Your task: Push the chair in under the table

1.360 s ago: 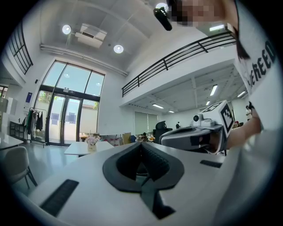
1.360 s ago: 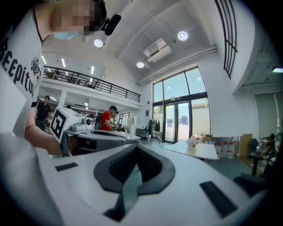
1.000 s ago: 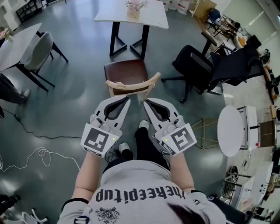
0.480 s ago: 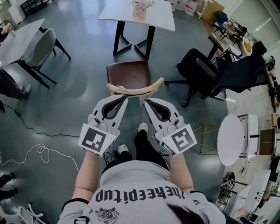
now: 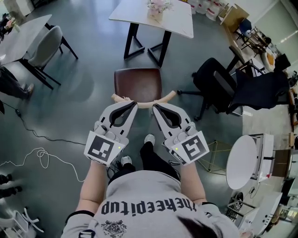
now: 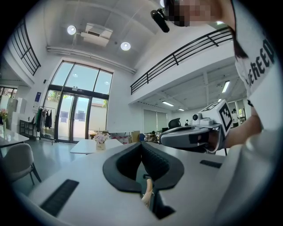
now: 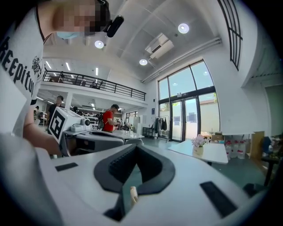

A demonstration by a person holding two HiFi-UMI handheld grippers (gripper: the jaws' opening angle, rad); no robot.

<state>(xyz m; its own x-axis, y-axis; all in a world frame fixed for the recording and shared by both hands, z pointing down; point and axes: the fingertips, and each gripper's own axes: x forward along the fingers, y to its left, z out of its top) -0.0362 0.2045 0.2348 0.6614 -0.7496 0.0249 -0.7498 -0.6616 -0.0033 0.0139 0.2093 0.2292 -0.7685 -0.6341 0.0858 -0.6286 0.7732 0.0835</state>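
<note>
The chair, with a brown seat (image 5: 138,83) and a pale curved wooden backrest (image 5: 145,104), stands facing the white table (image 5: 135,16), its seat just short of the black table legs. My left gripper (image 5: 135,104) and right gripper (image 5: 155,107) are both shut and level. Side by side, their tips rest against the backrest's near face. A sliver of the pale backrest (image 6: 147,194) shows below the left gripper (image 6: 141,145), and a sliver of backrest (image 7: 133,193) also shows under the right gripper (image 7: 135,148). Neither gripper holds anything.
A flower vase (image 5: 157,8) sits on the table. A black office chair (image 5: 219,79) stands close on the right, and a grey chair (image 5: 44,44) with another table is at the left. A round white table (image 5: 241,155) lies at the right, and a white cable (image 5: 42,155) on the floor at the left.
I have stepped forward and both shut grippers have advanced together. The gap to the backrest has closed and their tips now meet it. The table shows nearer.
</note>
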